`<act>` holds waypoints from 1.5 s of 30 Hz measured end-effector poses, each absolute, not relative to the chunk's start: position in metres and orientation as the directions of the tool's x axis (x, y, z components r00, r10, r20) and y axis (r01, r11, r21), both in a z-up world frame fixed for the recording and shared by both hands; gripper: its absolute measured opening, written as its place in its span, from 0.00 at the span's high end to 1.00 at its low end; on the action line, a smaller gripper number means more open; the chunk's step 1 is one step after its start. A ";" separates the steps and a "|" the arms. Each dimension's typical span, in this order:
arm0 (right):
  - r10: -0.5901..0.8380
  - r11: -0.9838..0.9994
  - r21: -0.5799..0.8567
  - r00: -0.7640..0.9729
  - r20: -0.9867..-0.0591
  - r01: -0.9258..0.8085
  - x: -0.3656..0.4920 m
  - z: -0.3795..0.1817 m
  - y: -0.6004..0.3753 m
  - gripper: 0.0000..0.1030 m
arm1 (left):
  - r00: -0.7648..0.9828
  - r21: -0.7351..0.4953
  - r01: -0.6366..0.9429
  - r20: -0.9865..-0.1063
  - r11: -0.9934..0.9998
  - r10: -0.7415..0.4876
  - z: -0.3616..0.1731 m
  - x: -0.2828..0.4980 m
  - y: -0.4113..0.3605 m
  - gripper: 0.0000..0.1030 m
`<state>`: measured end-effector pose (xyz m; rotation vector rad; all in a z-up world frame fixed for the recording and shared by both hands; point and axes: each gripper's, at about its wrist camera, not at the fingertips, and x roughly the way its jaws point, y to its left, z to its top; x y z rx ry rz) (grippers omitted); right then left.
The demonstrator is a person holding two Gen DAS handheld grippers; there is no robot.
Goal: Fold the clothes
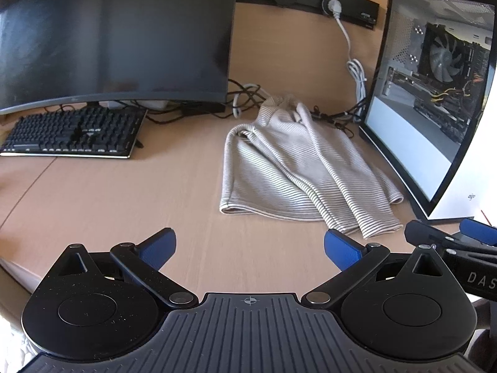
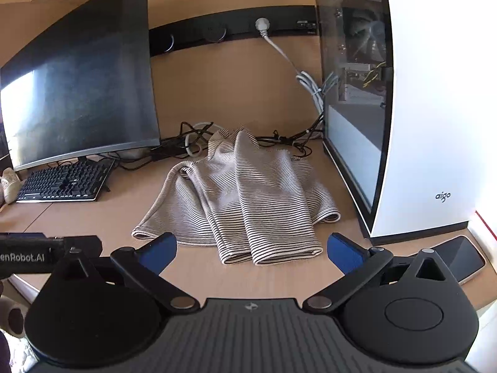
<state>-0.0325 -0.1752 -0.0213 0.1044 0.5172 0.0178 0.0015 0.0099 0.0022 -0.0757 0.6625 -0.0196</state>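
Blue-padded hand-held grippers (image 1: 250, 247) (image 2: 251, 250) apart, prob. level

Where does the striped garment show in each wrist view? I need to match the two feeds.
Left wrist: the striped garment lies right of centre on the desk, ahead of the open left gripper.
Right wrist: it lies at centre, just ahead of the open right gripper.
Shared landmark: the white computer case to its right.

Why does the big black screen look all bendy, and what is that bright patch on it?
Both wrist views use fisheye lenses, which bow the monitor edges. In the right wrist view, glare brightens the monitor's left side; in the left wrist view it stays dark. The striped garment looks sharp.
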 end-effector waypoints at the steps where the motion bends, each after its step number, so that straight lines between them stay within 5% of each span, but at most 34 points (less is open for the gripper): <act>1: 0.044 0.995 0.101 0.869 -0.492 0.007 -0.033 -0.021 -0.174 0.00 | 0.788 -0.071 -0.005 -0.615 0.997 -0.039 0.002 0.001 0.009 0.00; 45: 0.064 0.996 0.091 0.875 -0.480 -0.023 -0.036 -0.018 -0.164 0.00 | 0.782 -0.009 -0.023 -0.623 1.000 0.013 0.007 -0.001 0.013 0.00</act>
